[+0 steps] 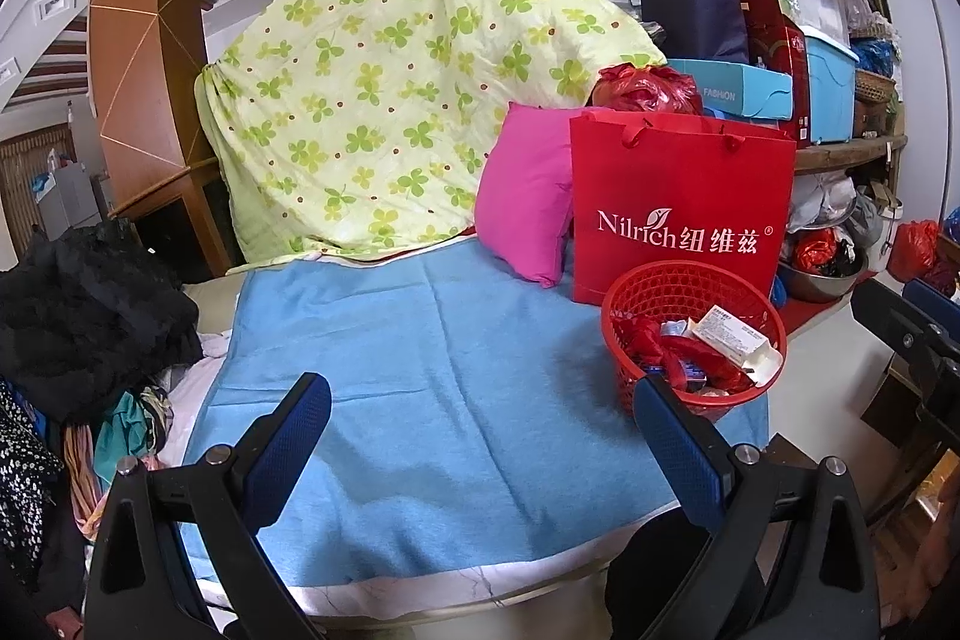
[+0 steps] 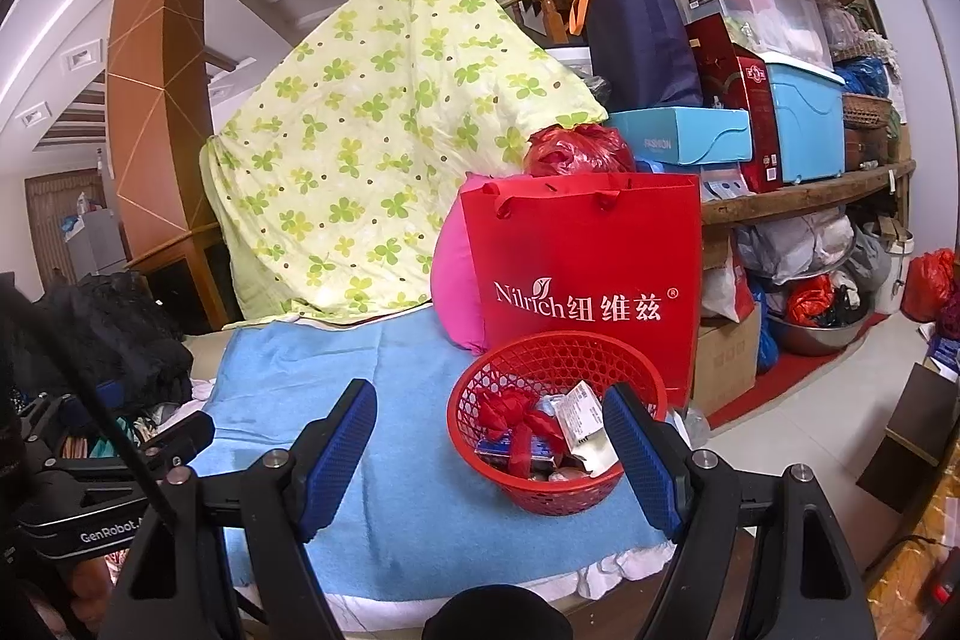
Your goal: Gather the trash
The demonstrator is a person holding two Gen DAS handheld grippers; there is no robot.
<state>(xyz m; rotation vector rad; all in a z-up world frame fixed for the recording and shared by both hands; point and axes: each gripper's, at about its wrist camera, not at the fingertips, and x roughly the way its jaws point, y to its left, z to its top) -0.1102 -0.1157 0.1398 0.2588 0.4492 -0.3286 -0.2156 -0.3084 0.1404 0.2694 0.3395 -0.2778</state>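
Two grippers hover with jaws spread wide and nothing between the blue pads, above a light blue blanket (image 1: 420, 400) spread over a bed. The left gripper (image 1: 480, 436) points at bare blanket, while the red mesh basket (image 1: 624, 304) stands ahead of it and to its right, just beyond its right finger. From the right wrist view, the right gripper (image 2: 489, 454) frames that same basket (image 2: 480, 394) between its fingers, slightly toward the right one; the basket sits on the blanket near the bed's right edge. Collected trash fills the basket: a white carton (image 2: 585, 424) leaning against its right side, crumpled red wrapping (image 2: 510, 412) and a blue packet (image 2: 516, 451) below. Directly behind the basket stands an upright red paper bag (image 2: 588, 280) printed with white lettering, with a pink pillow (image 2: 456, 292) touching its left side and a red plastic bag (image 2: 576, 151) showing above its top. Farther left, beyond both grippers, a green clover-print quilt (image 2: 384, 148) hangs draped. Dark clothing (image 1: 90, 316) lies heaped to the left of the left gripper.
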